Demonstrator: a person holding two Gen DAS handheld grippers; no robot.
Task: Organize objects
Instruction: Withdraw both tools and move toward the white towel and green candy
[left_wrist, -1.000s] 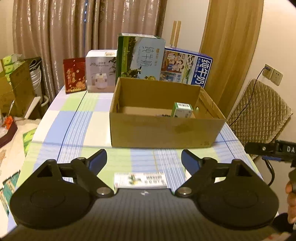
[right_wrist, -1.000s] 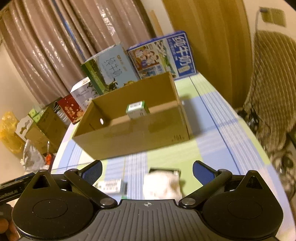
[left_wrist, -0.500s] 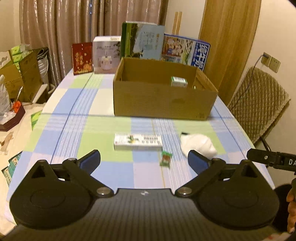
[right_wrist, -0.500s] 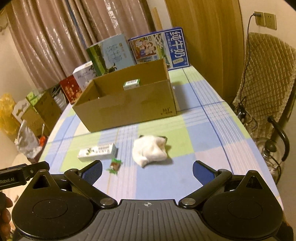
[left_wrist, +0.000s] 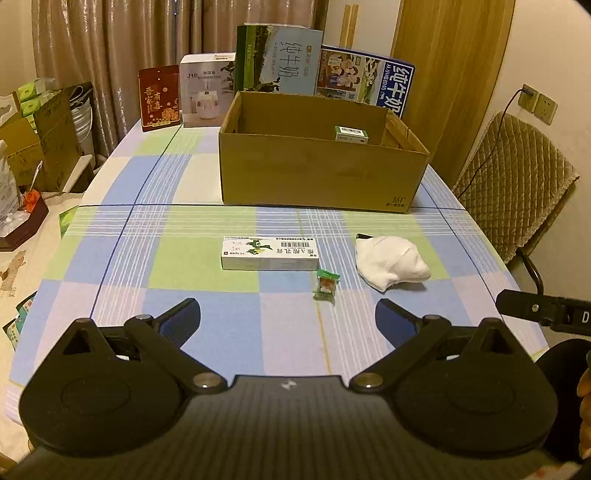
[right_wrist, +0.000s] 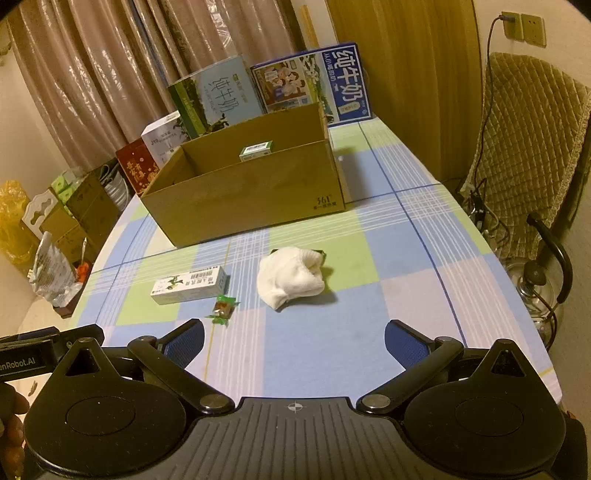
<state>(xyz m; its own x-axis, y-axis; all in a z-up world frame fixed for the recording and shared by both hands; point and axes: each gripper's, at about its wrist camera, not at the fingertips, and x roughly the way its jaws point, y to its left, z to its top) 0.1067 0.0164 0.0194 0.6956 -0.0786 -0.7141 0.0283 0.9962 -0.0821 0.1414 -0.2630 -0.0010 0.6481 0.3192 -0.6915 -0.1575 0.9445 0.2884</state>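
left gripper (left_wrist: 288, 314) wide apart, empty | medicine box (left_wrist: 270, 253) barcoded, 12 o'clock of it | candy (left_wrist: 325, 286) at 1 | cloth (left_wrist: 389, 261) at 2 | carton (left_wrist: 321, 177) "361", far 12, small box (left_wrist: 351, 133) inside | right gripper (right_wrist: 294, 338) spread, empty

An open brown cardboard box (left_wrist: 321, 177) stands toward the checked tabletop's far edge, a small green-and-white carton (left_wrist: 351, 133) upright inside. Nearer the front edge lie a long white medicine box (left_wrist: 269, 253), flat, a green-wrapped candy (left_wrist: 325, 286) just beside it, and a crumpled white cloth (left_wrist: 389, 261).
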